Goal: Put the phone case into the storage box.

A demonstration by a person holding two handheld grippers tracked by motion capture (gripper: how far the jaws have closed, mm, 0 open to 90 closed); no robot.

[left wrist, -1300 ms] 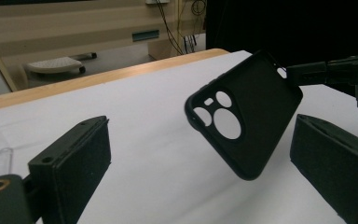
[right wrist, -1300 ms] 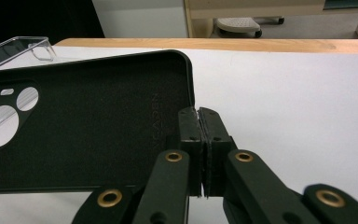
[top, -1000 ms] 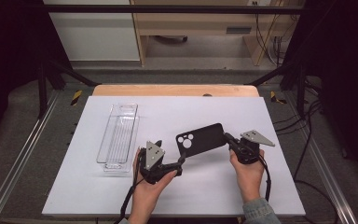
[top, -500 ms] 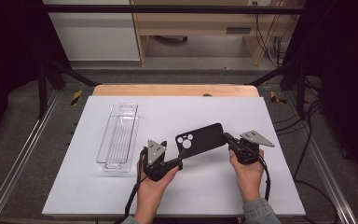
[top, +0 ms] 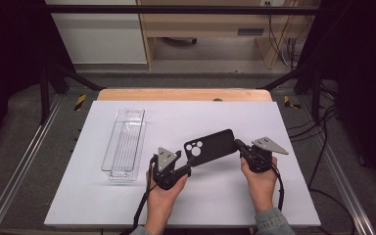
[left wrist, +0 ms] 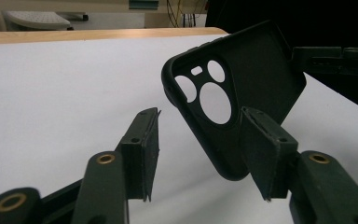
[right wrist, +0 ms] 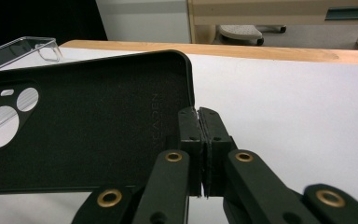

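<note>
Left gripper (top: 185, 169) sits near the front of the desk (top: 298, 196), jaws part open and just been closing, with the camera end of the phone case (top: 210, 145) between them. In the left gripper view 1 pad (left wrist: 261, 149) sits against the case's lower edge, the other pad (left wrist: 142, 151) stands clear of it with desk showing in the gap, so no grip from this side yet. Right gripper (top: 239, 145) is just right of it, jaws pinched nearly together on the case's plain end wall; the right gripper view shows the thin rim caught between the 2 pads (right wrist: 189, 140). Case is black, 3 round camera cutouts, open side toward the person, held off the desk and tilted, spanning between the 2 grippers. Farther back and left, a clear tray (top: 123, 144) lies on the white desk, well apart from the case. Beyond it, the desk's wooden far edge (top: 186, 94).
</note>
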